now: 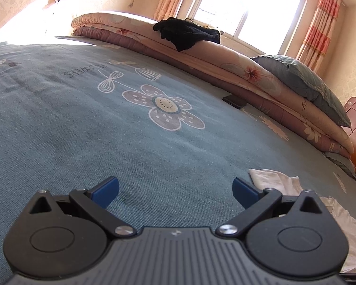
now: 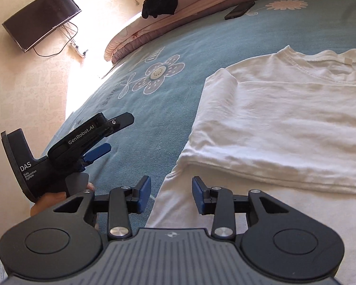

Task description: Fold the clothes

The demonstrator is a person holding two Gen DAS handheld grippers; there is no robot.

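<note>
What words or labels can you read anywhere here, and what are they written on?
"GenRobot.AI": side of the left gripper.
"DAS": its handle.
"Data Acquisition System": small print under that, just legible.
"FLOWERS": upside down on the blue bedsheet.
White shirt's neck tag: nothing readable.

The shirt (image 2: 284,123) lies flat on the bed (image 2: 178,47), its collar at the far end and its left side folded over onto itself. The left gripper (image 2: 111,133) hangs over the bed just left of the shirt; the right gripper (image 2: 171,194) is above the shirt's near left edge. Far off, a phone (image 2: 239,10) lies on the bed beside stacked quilts (image 1: 201,54), with a garment (image 1: 187,33) and a pillow (image 1: 303,80) on the quilts.
</note>
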